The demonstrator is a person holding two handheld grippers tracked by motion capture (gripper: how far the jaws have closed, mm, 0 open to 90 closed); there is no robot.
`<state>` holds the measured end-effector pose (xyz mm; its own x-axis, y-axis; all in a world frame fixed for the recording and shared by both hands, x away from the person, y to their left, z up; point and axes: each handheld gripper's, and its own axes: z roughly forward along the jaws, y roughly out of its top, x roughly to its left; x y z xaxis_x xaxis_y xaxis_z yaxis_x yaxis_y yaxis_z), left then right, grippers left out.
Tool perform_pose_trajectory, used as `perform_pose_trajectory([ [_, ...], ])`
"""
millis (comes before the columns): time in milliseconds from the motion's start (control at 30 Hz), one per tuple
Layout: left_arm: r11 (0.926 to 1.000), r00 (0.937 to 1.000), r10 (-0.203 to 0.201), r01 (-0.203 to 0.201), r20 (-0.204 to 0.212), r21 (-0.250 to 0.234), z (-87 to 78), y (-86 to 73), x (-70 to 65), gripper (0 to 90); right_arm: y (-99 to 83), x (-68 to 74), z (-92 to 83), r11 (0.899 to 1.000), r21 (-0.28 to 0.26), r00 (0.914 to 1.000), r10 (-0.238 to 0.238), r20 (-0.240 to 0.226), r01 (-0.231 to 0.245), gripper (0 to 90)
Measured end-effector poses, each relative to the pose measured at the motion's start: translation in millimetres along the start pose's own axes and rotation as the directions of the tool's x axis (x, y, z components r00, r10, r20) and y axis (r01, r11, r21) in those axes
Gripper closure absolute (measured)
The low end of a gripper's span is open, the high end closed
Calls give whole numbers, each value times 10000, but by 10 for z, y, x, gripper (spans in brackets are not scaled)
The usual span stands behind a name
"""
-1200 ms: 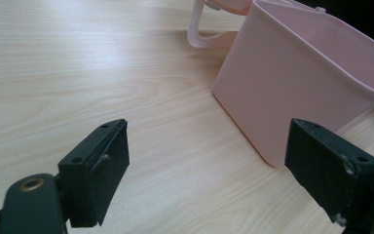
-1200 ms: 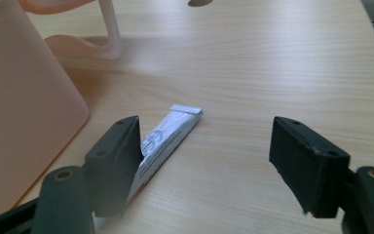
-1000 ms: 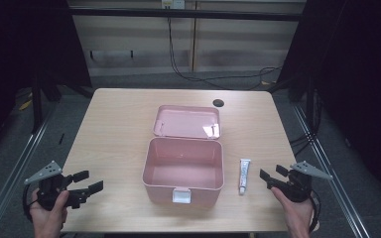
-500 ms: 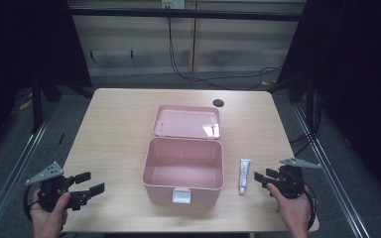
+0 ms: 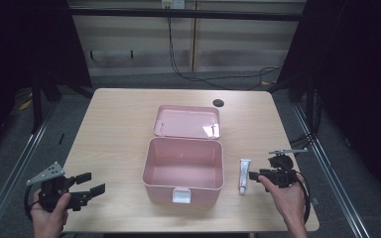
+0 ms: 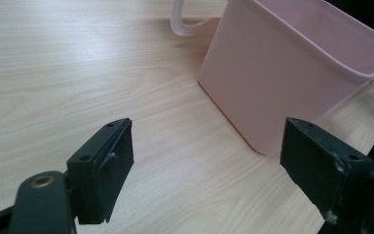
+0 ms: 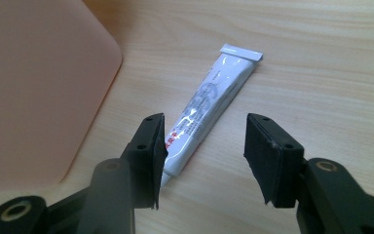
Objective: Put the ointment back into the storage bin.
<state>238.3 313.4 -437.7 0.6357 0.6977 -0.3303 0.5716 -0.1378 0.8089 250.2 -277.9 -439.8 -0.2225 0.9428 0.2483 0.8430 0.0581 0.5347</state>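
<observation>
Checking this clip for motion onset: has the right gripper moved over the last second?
Yes. In the high view the right gripper has shifted left toward the white tube, which lies unmoved beside the pink box; its open jaws now nearly reach the tube.

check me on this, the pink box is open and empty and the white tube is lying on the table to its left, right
Not quite: the white tube lies on the table to the right of the pink box, near the right gripper, as the high view shows. The box is indeed open and empty.

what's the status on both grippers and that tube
Left gripper open, over bare table left of the pink box. Right gripper open, jaws near the white tube, not gripping. Tube flat on table, nothing blocking it.
</observation>
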Motion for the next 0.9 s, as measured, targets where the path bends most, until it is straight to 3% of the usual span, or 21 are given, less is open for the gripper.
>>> perform_pose_trajectory([
  [267, 10000, 10000, 9, -9, 1, 49, -3, -5, -8, 198, 173, 87, 149, 9917, 1226, 9988, 334, 362, -376, 499],
  [467, 10000, 10000, -10, 10, 1, 61, -7, -8, -4, 198, 291, 124, 239, 9853, 1596, 9973, 532, 512, -607, 491],
  [633, 10000, 10000, 2, -2, 16, 21, -16, -9, -12, 198, 404, 121, 318, 9687, 2313, 9939, 731, 828, -905, 503],
  [767, 10000, 10000, -28, 28, 27, 28, -11, -10, -16, 198, 464, 102, 355, 9610, 2558, 9923, 849, 900, -1054, 514],
  [900, 10000, 10000, -29, 29, 31, 15, -16, -10, -18, 198, 530, 104, 431, 9378, 3261, 9906, 900, 1034, -1192, 523],
])
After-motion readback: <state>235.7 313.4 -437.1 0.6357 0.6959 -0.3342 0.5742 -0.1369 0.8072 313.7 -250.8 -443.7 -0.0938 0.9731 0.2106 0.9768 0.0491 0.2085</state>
